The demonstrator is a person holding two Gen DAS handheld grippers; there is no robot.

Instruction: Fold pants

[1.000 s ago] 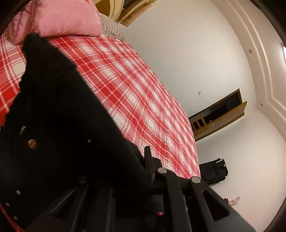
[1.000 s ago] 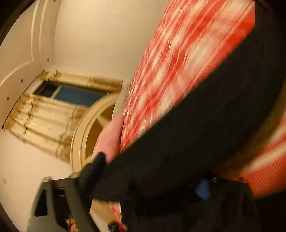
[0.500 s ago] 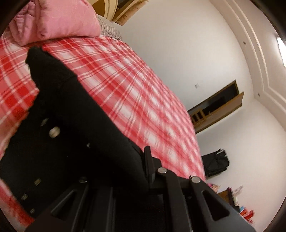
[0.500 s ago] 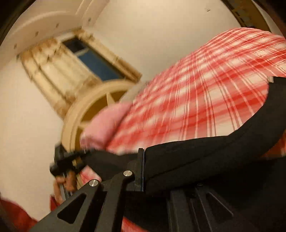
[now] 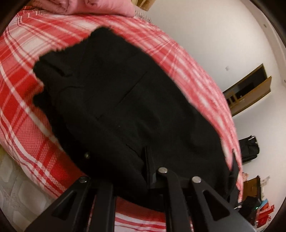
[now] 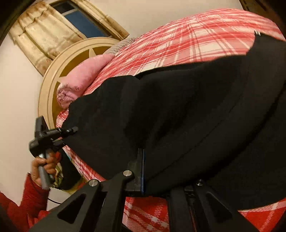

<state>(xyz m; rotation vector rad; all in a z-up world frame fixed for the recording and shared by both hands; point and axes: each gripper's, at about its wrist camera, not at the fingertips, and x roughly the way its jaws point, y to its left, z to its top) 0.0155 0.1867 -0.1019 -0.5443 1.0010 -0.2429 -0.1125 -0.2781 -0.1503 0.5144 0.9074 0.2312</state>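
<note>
Black pants lie spread over the red plaid bed. At the near edge of the pants my left gripper pinches the fabric; its jaws are just opening, with cloth still between them. In the right wrist view the pants fill the middle. There my right gripper is shut on a fold of their near edge. The same view shows the left gripper at the left corner of the pants, held by a hand in a red sleeve.
A pink quilt lies at the head of the bed, in front of a round cream headboard and a curtained window. Beyond the bed's far side stand a black bag and a wooden door frame.
The left gripper came down and the hanging pants now lie flat on the bed. The right gripper, wide around the fabric a second ago, has shut on it and rolled upright.
</note>
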